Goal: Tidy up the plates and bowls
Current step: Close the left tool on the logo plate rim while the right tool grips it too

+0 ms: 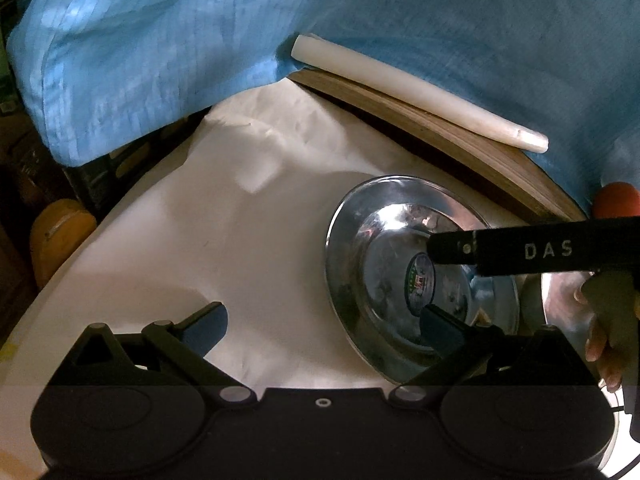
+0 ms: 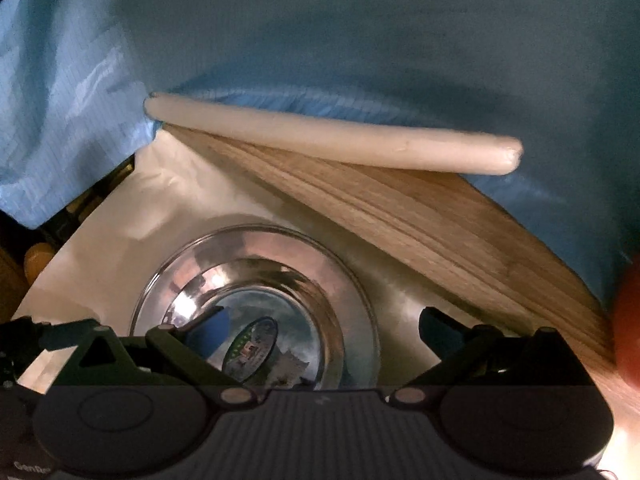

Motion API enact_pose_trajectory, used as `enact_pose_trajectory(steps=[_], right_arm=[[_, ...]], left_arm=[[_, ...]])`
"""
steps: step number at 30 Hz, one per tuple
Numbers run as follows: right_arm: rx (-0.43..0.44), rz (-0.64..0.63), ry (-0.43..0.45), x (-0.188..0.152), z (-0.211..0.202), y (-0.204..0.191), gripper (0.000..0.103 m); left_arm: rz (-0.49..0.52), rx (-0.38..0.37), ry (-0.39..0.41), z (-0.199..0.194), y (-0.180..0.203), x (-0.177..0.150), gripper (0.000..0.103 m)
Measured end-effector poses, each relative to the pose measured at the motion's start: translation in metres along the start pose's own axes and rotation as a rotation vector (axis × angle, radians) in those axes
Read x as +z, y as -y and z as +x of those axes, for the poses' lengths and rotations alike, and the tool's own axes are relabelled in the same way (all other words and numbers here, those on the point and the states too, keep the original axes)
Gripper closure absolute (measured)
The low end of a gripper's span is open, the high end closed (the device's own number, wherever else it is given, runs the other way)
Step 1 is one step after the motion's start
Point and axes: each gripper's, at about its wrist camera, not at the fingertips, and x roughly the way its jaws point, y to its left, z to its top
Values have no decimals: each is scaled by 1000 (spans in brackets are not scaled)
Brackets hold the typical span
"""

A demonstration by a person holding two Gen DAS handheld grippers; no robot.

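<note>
As seen from the left wrist: steel plate (image 1: pixel 420 276), rim up, on white paper (image 1: pixel 240 240), right of centre; round sticker (image 1: pixel 420 282) at its middle, green-edged with red print, too small to read. Left gripper (image 1: pixel 324 320) with fingers spread wide, empty; left finger over bare paper, right finger over the plate's near inner slope, contact not determinable. Right gripper (image 1: pixel 452 250) reaching in from the right above the plate, its black arm lettered "DAS" in white; finger spacing not readable from this angle. Hand (image 1: pixel 604 344) at the right edge on a grey handle. Behind the plate: wooden board (image 1: pixel 460 136), white rod (image 1: pixel 416 92) along its far edge, blue cloth (image 1: pixel 200 40) draped beyond. Orange object (image 1: pixel 616 200) at far right, unidentifiable.

As seen from the right wrist: same plate (image 2: pixel 260 276) low and left of centre on the paper (image 2: pixel 120 232), sticker (image 2: pixel 250 346) print again illegible. Right gripper (image 2: pixel 324 320) fingers wide apart, nothing held; left finger over the plate's centre, right finger outside its rim. Partial lettering "GenRo" at lower left of the casing. Board (image 2: pixel 440 224), rod (image 2: pixel 332 136), cloth (image 2: pixel 360 40) beyond.
</note>
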Motion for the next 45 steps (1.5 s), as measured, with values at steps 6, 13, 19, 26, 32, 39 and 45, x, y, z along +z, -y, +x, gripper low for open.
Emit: enact_pose_trajectory(steps=[6, 13, 19, 26, 32, 39, 45], right_arm=[[5, -14, -5, -2, 4, -7, 0], [16, -42, -30, -1, 4, -11, 2], [24, -94, -66, -1, 6, -21, 7], [27, -78, -69, 1, 2, -15, 17], [16, -96, -72, -1, -1, -12, 24], [-36, -114, -86, -4, 5, -21, 44], [-14, -128, -83, -8, 1, -23, 71]], left_arm=[[18, 6, 2, 2, 3, 1, 1], [35, 5, 13, 3, 4, 0, 1], [52, 3, 20, 4, 5, 0, 1], [60, 4, 22, 4, 5, -2, 1], [46, -8, 14, 3, 3, -1, 4], [38, 9, 25, -2, 2, -3, 15], [9, -18, 38, -8, -6, -4, 46]])
